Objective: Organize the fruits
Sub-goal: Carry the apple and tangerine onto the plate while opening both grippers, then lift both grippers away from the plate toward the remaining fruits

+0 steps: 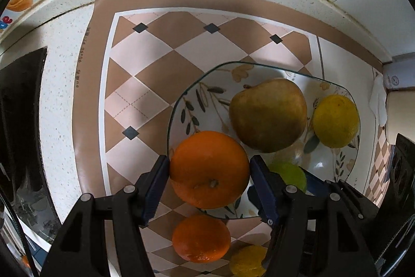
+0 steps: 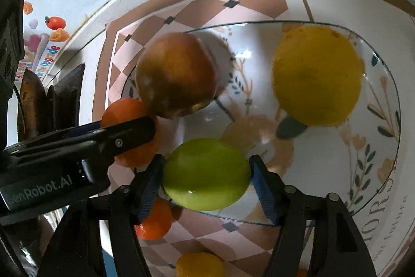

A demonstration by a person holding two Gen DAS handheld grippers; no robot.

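The left tongs [image 1: 208, 170] are gripping a big orange [image 1: 208, 169] over the glass plate [image 1: 179, 105] at its 8 o'clock rim, seemingly to set it beside the pear [image 1: 268, 114] and lemon [image 1: 336, 121]. The right tongs [image 2: 206, 174] are standing released around a green fruit [image 2: 206, 174] resting in the plate, right pad apart. Another orange [image 1: 201, 238] is waiting on the worktop [image 1: 59, 100].

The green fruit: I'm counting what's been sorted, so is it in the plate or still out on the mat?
In. The green fruit lies inside the plate's rim, between the right gripper's jaws.
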